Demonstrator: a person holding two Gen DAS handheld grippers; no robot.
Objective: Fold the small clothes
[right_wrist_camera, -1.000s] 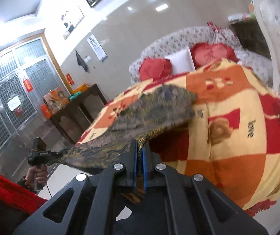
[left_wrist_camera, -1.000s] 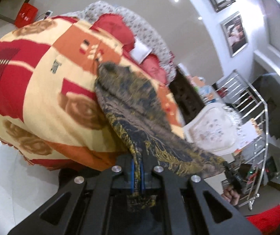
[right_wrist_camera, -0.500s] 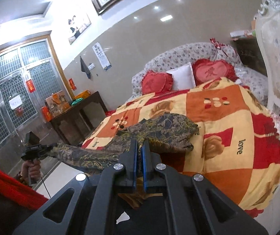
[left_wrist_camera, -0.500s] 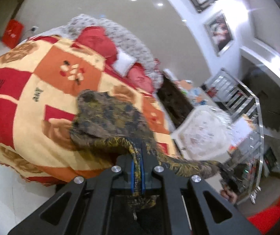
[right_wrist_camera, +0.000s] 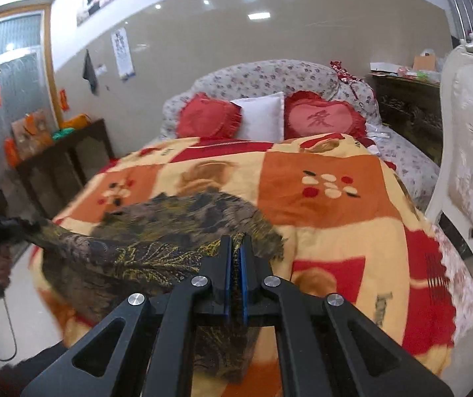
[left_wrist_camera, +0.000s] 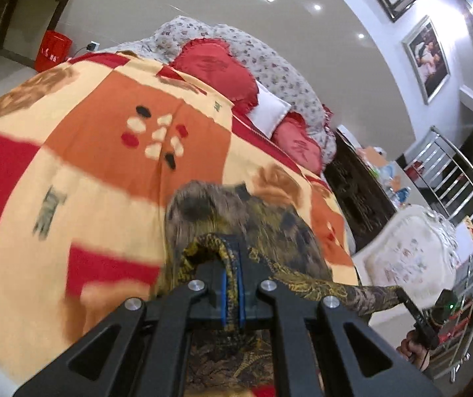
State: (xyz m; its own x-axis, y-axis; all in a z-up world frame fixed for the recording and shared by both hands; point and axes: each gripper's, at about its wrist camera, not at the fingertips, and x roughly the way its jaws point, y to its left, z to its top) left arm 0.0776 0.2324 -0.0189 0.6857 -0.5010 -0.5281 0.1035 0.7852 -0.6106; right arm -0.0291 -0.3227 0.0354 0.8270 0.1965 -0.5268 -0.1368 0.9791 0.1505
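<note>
Lowered since a second ago, both grippers now sit closer to the bed; left gripper [left_wrist_camera: 232,284] jaws clenched on dark patterned garment [left_wrist_camera: 243,221]; right gripper [right_wrist_camera: 234,271] jaws likewise clenched on it; garment spread mid-frame on orange-red blanket [right_wrist_camera: 335,205]; red cushions [right_wrist_camera: 322,119] beyond.

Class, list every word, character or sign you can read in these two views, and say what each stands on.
"爱": probably, on the heart-shaped red cushion.
Dark lettering on the blanket: too blurred to read.
Wall calendar: too small to read.
Red bag: print unreadable.
</note>
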